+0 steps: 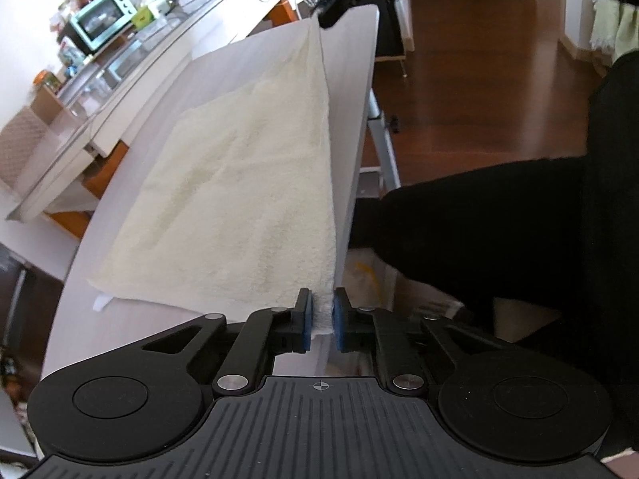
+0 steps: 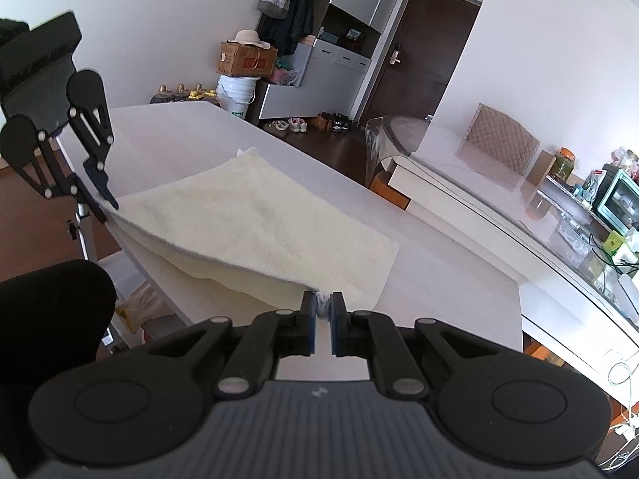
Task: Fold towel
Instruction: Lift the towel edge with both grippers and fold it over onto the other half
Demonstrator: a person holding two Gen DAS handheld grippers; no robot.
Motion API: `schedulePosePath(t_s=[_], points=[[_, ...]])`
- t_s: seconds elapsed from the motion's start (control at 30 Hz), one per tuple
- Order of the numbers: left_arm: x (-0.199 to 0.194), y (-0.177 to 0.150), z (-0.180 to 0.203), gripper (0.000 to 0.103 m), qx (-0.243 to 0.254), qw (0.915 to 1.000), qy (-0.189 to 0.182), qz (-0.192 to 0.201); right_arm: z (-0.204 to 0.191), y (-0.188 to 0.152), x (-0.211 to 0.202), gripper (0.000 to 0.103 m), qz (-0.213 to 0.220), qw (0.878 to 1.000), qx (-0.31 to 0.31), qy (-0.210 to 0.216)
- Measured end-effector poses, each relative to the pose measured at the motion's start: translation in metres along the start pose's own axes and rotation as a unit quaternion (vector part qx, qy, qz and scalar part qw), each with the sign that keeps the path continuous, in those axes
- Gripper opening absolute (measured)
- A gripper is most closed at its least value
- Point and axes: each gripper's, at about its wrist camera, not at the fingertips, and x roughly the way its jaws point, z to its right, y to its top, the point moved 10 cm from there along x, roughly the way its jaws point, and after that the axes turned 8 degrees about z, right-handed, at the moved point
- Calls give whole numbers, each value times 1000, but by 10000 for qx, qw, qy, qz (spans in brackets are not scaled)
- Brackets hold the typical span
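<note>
Left wrist view. The left gripper (image 1: pixel 322 315) is pinching the near corner of the cream towel (image 1: pixel 239 183), its blue pads (image 1: pixel 306 319) pressing on the cloth from both sides with the jaws narrow. The towel is lying on the pale table (image 1: pixel 351 92) along the table's right edge. At the far end of that same edge, the right gripper (image 1: pixel 331 16) is biting the opposite corner. Judging from this, both corners are being gripped so the edge can be carried across as one straight line, keeping the fold square. Beyond the towel's far-left side, a glass-topped counter (image 1: pixel 131 64) is holding a mint toaster oven (image 1: pixel 106 16) and jars, well apart from the work. A dark-clothed leg (image 1: pixel 499 219) is sitting close at the right, below the table edge.

Right wrist view. The right gripper (image 2: pixel 323 311) is clamping its towel (image 2: pixel 259 223) corner, jaws nearly together with cloth bunching between them. The gripped edge is lifting off the table (image 2: pixel 439 279) and showing a second layer underneath, so the towel seems already doubled once. The left gripper (image 2: pixel 108 195) is holding the far-left corner of the same edge. The table surface beyond the towel is looking unobstructed for laying the fold. A cardboard box (image 2: pixel 245 60), a white bucket (image 2: pixel 237 94) and shoes (image 2: pixel 295 124) are standing on the floor far off, not interfering.
</note>
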Motion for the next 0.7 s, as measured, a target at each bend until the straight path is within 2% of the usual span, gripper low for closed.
schedulePosePath(t_s=[0.1,0.27,0.47,0.7], points=[[-15,12,-11,11,-179,9997,-40,167,-3,0,-7,8,-31,9999,-14,137],[-28,26,-44,11,-545,9974,283,375,11,14,-9,7,121,9995,256,154],[-20,35,-102,11,-1133,9895,831,342,44,36,14,7,244,9974,662,115],[0,38,-158,11,-1532,9817,1100,254,82,54,72,7,263,9919,1226,202]])
